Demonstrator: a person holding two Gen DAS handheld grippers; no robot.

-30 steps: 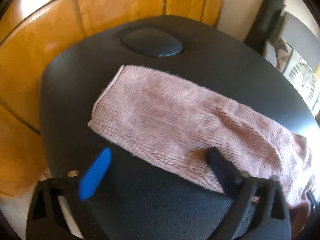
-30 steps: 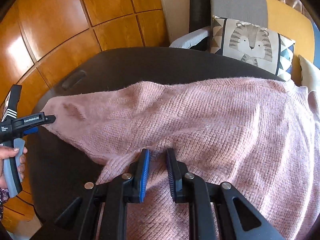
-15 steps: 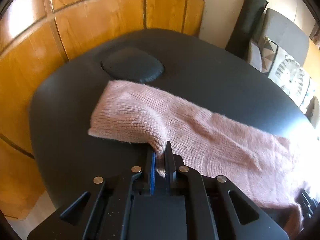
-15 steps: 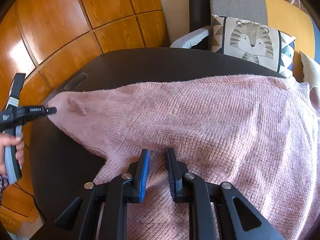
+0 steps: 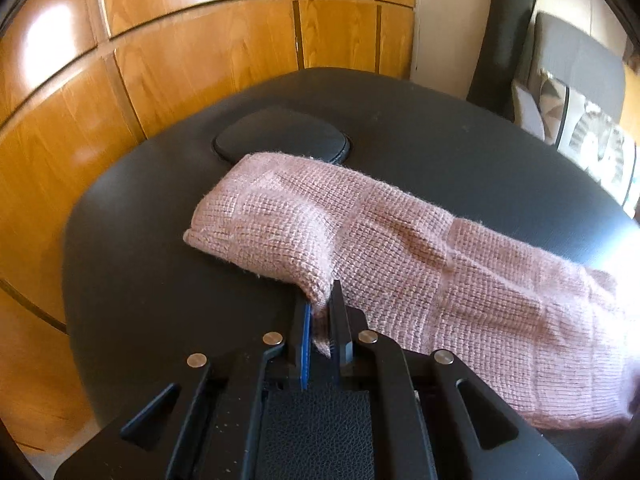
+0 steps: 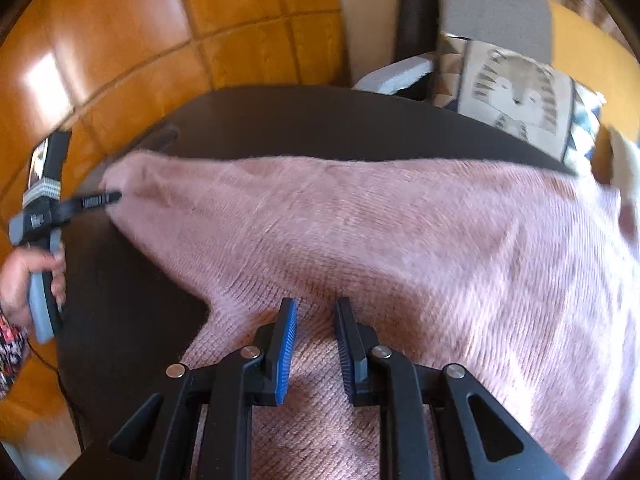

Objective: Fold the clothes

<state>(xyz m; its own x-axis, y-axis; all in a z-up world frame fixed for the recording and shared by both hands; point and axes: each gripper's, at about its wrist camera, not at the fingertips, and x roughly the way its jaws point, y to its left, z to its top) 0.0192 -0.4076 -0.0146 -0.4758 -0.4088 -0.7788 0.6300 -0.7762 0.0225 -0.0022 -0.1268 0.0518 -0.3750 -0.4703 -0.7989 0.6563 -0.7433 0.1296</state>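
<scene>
Gripping entry, sleeve cuff: left gripper [image 5: 320,304] has its fingers drawn nearly together on the near edge of the pink sweater's sleeve [image 5: 380,248], a tuck of knit pinched between the blue pad and the black one. One second ago these fingers stood wide apart over the cuff; half a second ago they had just closed; now the hold persists and the cuff corner is raised off the surface, curling up toward 6 o'clock of the left wrist view.

Item, garment: pink sweater [image 6: 400,248], spread across the dark round table [image 5: 160,280]. Sleeve runs from the cuff near centre out to 3 o'clock in the left view; body fills the right wrist view from centre to 4 o'clock. Cuff tip overlaps a dark oval inset [image 5: 280,140] at 12 o'clock.

Item, right gripper [image 6: 316,312]: fingers parted by a narrow gap, resting over the knit near the underarm, low at 6 o'clock. Whether fabric sits between them cannot be told. Gap unchanged across the second.

Item, change noted: in the right view the sleeve is drawn tauter toward 9 o'clock, where the left tool and hand appear; frame blurred by motion.

Assessment: sleeve is secured and ready to be carried inward over the body, likely the first fold. Fold itself not yet made.

Background: wood-panelled wall [image 5: 160,60]; tiger-print cushion [image 6: 516,88].
</scene>
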